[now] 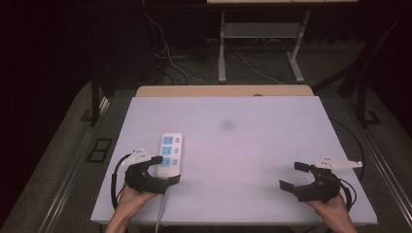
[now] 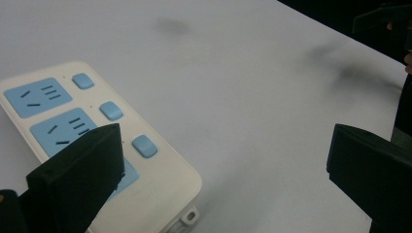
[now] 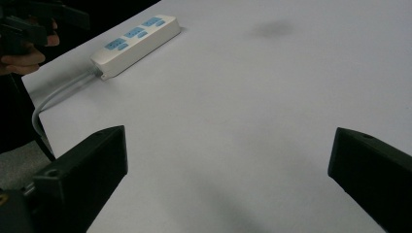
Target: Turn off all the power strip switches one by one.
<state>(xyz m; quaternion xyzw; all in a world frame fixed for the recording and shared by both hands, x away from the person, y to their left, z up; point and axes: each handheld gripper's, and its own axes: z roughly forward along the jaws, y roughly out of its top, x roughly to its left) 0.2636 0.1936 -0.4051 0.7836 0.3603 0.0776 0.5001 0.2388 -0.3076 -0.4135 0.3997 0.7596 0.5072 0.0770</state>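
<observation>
I am holding both grippers open over the white worktop [image 1: 272,145].

The left gripper [image 1: 165,170] is hovering at the near end of the power strip [image 1: 170,154], its jaws wide apart and gripping nothing; the strip is lying flat near the worktop's left edge. The right gripper [image 1: 294,175] is waiting well apart, jaws open and holding nothing.

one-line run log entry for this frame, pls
left gripper: open, at near end of power strip, not gripping | right gripper: open, nothing between jaws | power strip: flat on table, cord off near edge
</observation>
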